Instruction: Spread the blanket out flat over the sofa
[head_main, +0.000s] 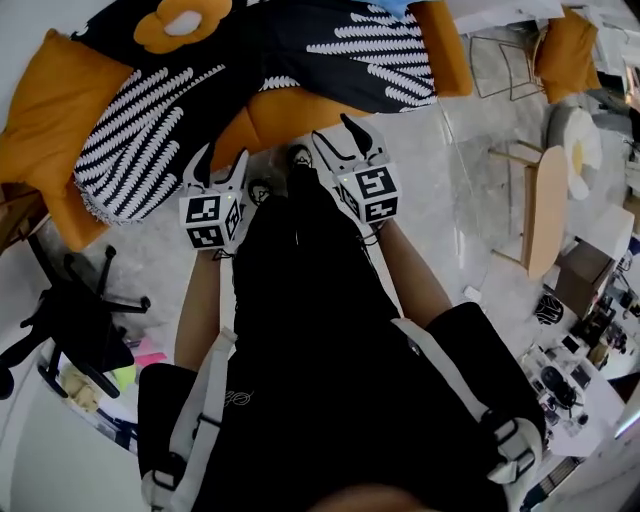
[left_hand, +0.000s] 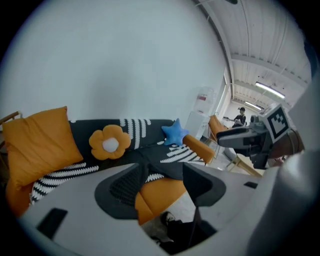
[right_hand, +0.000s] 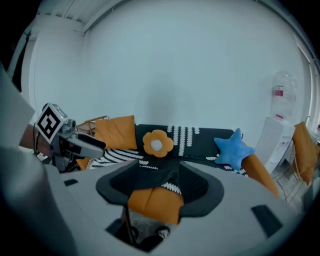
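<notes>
- An orange pillow (head_main: 45, 120), square, plump and matte, leans at the left end of the sofa (head_main: 290, 118).
- The sofa is padded in the same orange. Only its seat front and arms show, and the rest lies under cloth.
- The blanket (head_main: 300, 45) is soft black fabric with bands of white feather-like stripes. It covers the sofa's back and seat, and its left end droops over the seat edge with a short fringed hem. Its front edge stops short of the seat's front, leaving the upholstery bare there.
- A flower cushion (head_main: 183, 22) with rounded orange petals and a white centre rests on the blanket against the back. The top edge of the head view cuts it off.
- The left gripper (head_main: 224, 160) is held low in front of the person's torso on a bare forearm and points at the sofa's front. Its jaws are spread, with nothing between them.
- The right gripper (head_main: 342, 140) is just beside it and reaches slightly further forward. Its jaws are also parted and empty, and only the sofa shows through the gap.
- A blue star cushion (right_hand: 234, 149), plush and five-pointed, sits by the sofa's right arm.
- A light wooden side table (head_main: 545, 205) stands to the right on the pale glossy floor. The clutter beyond it is too small to identify.
</notes>
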